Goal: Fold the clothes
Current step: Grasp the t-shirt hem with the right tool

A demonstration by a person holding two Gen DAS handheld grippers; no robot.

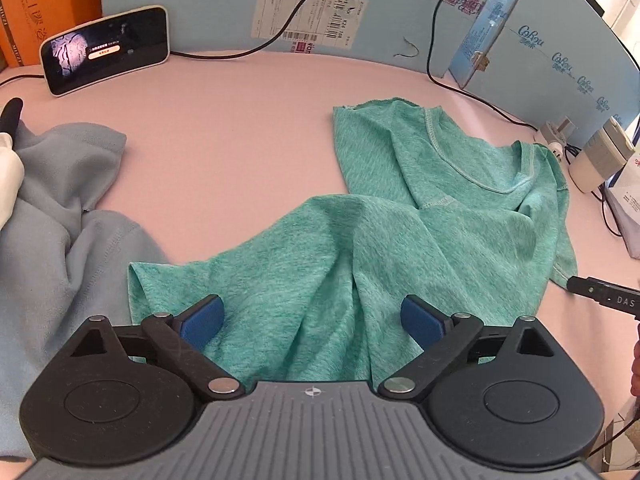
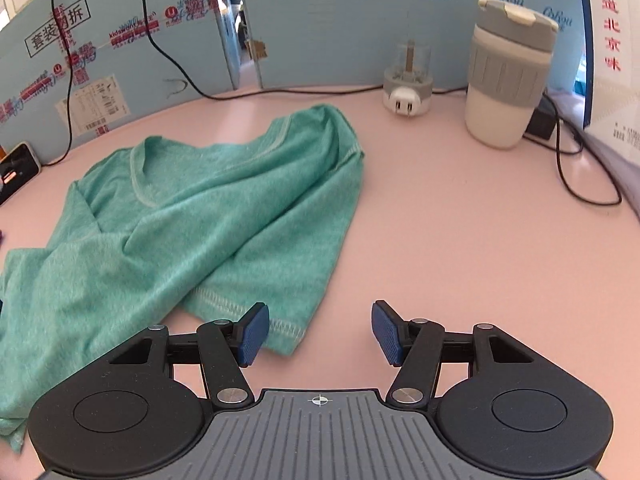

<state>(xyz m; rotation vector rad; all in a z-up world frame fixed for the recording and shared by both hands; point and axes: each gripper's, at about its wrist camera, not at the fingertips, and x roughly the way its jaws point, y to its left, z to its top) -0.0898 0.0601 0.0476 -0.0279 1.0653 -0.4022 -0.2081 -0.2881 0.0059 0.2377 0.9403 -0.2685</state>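
Observation:
A green t-shirt [image 1: 400, 232] lies crumpled on the pink table [image 1: 240, 128], neckline toward the back wall. My left gripper [image 1: 312, 320] is open, its blue pads over the shirt's near part, holding nothing. In the right wrist view the green t-shirt [image 2: 192, 216] lies to the left. My right gripper [image 2: 320, 330] is open and empty, its left pad over the shirt's stitched hem corner, its right pad over bare table [image 2: 460, 240]. The right gripper's tip shows at the right edge of the left wrist view [image 1: 600, 294].
A grey-blue garment [image 1: 60, 220] lies at the left. A phone [image 1: 106, 48] leans against the blue cardboard wall [image 1: 360, 8]. A lidded cup [image 2: 506, 76], a white plug adapter [image 2: 408, 92] and black cables [image 2: 580, 184] sit at the back right.

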